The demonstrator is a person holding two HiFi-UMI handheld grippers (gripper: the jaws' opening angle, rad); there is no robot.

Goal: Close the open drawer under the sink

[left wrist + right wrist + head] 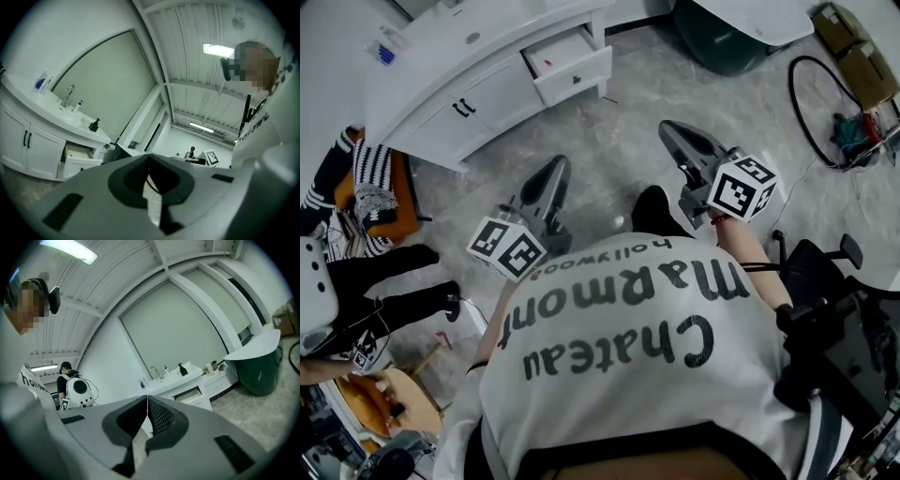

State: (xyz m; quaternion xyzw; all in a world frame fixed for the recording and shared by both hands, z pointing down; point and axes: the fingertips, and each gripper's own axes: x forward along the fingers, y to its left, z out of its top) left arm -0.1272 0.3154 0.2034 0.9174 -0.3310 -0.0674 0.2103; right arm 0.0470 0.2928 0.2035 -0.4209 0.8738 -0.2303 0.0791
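One drawer (570,58) stands pulled out at the right end of the white vanity (412,127), beside its two cabinet doors (497,89), which carry two dark handles (464,107). On the counter stand one faucet (69,95) and one dark pump bottle (94,124). Well apart across the grey floor (609,150) are two tools: the left gripper (558,167) and the right gripper (667,127) each have jaws pressed together, holding nothing.

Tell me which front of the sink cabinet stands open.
The drawer at the right end in the head view: pulled out, while the two doors beside it sit shut.
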